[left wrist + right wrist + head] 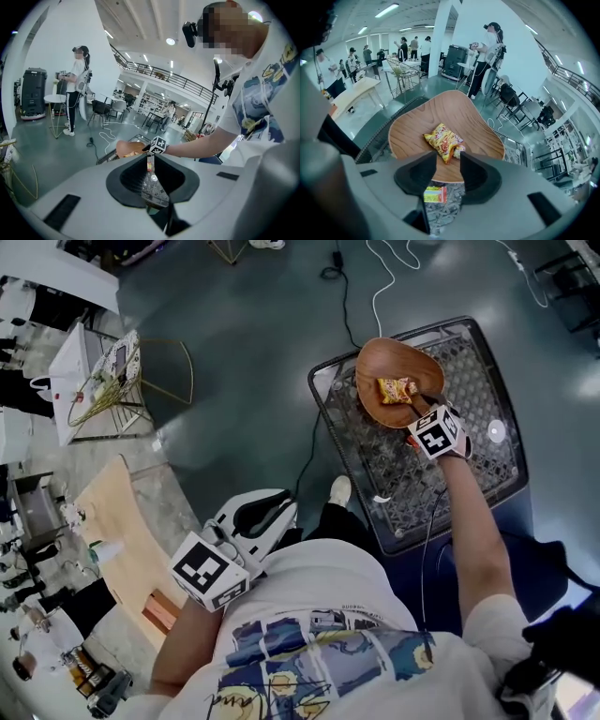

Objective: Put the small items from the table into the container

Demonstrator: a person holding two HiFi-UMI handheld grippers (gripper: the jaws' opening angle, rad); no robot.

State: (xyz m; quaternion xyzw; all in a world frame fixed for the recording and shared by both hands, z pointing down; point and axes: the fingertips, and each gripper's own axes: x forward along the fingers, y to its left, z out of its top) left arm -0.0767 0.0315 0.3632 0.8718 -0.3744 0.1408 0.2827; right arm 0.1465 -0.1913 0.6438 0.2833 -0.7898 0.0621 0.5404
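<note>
A brown wooden bowl point(375, 360) point(454, 112) stands at the far end of the wire mesh table point(412, 484). Inside it lies a yellow snack packet point(397, 389) point(442, 139). My right gripper point(419, 404) point(448, 161) hangs over the bowl's near rim, open, its tips just short of the packet and nothing pressed between them. A small yellow, green and red packet point(435, 193) lies on the mesh under that gripper. A white round item point(496, 431) rests on the table's right side. My left gripper point(286, 510) point(150, 159) is shut and empty, held by my body, off the table.
Cables point(342, 296) trail over the floor beyond the table. A gold wire-frame side table point(131, 381) and a pale wooden table point(122, 521) stand to the left. My shoe point(340, 490) is by the table's near left edge. People point(485, 51) stand farther off.
</note>
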